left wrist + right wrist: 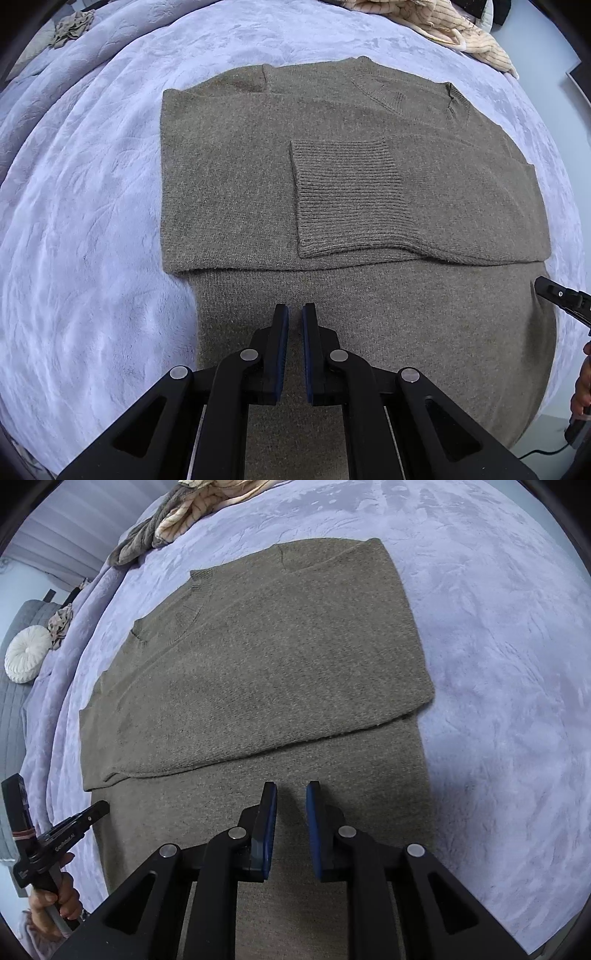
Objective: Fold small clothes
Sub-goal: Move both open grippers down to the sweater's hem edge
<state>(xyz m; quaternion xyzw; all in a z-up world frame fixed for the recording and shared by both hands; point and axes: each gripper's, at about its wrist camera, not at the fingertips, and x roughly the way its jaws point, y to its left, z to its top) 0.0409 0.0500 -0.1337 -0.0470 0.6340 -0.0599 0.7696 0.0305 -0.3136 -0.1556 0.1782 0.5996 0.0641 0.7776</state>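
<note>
Sweater mid-bed, sleeves folded in; final fold probably left. Left gripper closed, empty; right gripper slightly parted, empty.

Sweater: matt grey-brown knit, fuzzy, ribbed cuff. Blanket: plush lilac fleece, crushed nap. Left gripper: black matt plastic, blue pads, dull metal rivets.

White lettering on left gripper arm, roughly "GenRobot.AI".
</note>
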